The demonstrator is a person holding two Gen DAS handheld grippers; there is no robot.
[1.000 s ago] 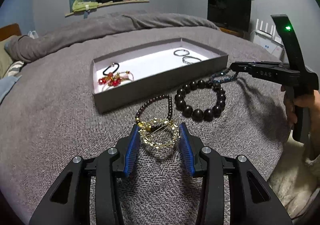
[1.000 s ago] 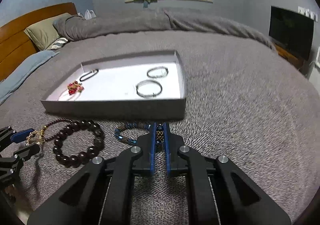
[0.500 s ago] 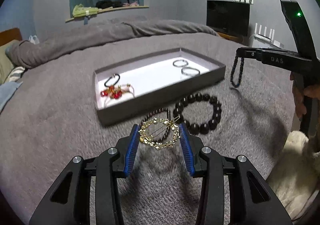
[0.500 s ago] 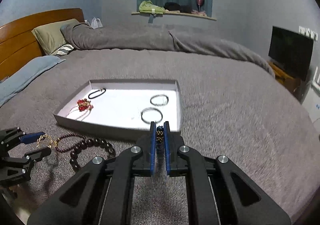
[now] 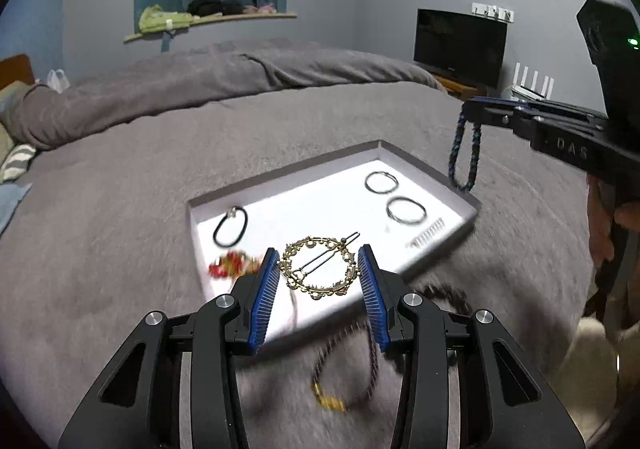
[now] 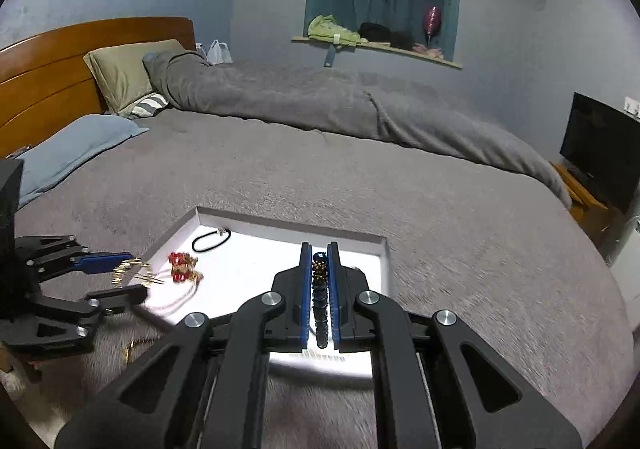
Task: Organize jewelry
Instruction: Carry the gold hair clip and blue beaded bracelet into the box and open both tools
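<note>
Both grippers loaded, over the tray.

My left gripper (image 5: 319, 276) pinches the gold hair clip (image 5: 319, 267) between its blue pads, above the tray's (image 5: 432, 165) near edge. My right gripper (image 6: 320, 291) is clamped on the blue beaded bracelet (image 5: 464, 153), which dangles beside the tray's right corner.

Shiny gilt metal hair clip (image 5: 318, 269), matt black plastic left gripper (image 5: 318, 281), rough grey cloth bedspread (image 5: 100, 249), wood headboard (image 6: 52, 65).
</note>
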